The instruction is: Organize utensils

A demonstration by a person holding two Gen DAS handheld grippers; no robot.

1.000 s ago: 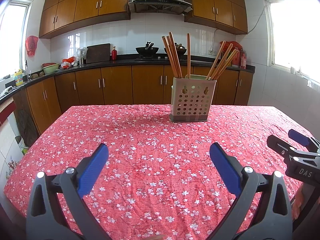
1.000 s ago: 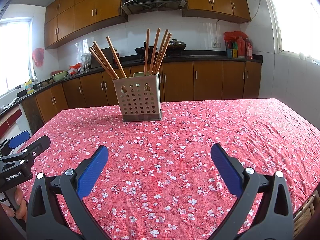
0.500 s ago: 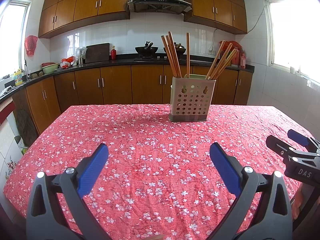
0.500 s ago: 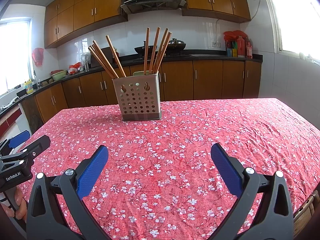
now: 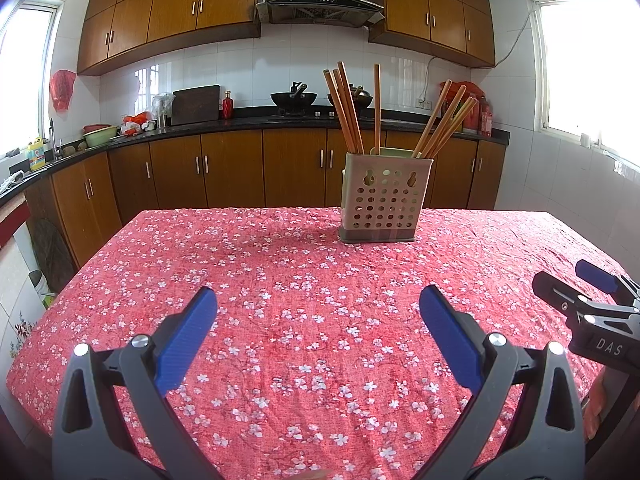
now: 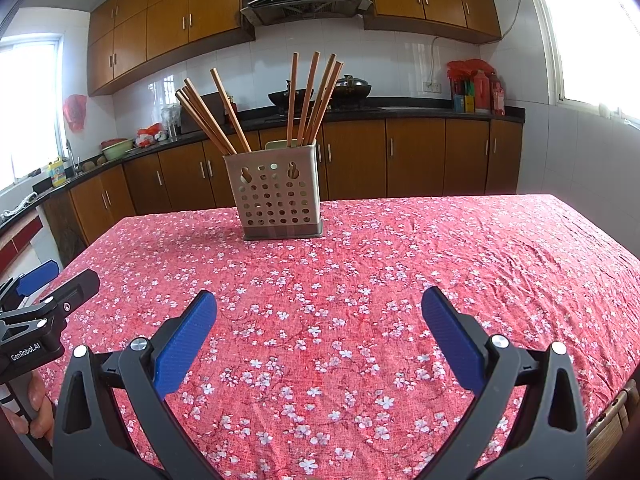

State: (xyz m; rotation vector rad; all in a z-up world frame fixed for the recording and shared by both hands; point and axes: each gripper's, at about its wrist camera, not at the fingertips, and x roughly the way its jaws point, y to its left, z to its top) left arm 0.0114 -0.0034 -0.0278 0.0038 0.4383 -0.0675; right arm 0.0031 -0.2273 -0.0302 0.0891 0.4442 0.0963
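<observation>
A beige perforated utensil holder point(image 5: 382, 198) stands upright on the far middle of the table; it also shows in the right wrist view point(image 6: 276, 196). Several wooden chopsticks point(image 5: 348, 108) stick up out of it, fanned left and right; they also show in the right wrist view point(image 6: 308, 100). My left gripper point(image 5: 318, 320) is open and empty, low over the near part of the table, well short of the holder. My right gripper point(image 6: 319, 322) is open and empty beside it, also short of the holder.
The table wears a red floral cloth point(image 5: 300, 280). The right gripper shows at the right edge of the left wrist view point(image 5: 588, 304); the left gripper shows at the left edge of the right wrist view point(image 6: 44, 300). Kitchen cabinets and counter point(image 5: 240, 160) stand behind.
Both views have barely shifted; the holder sits very slightly higher in the left wrist view. Both grippers remain open and empty.
</observation>
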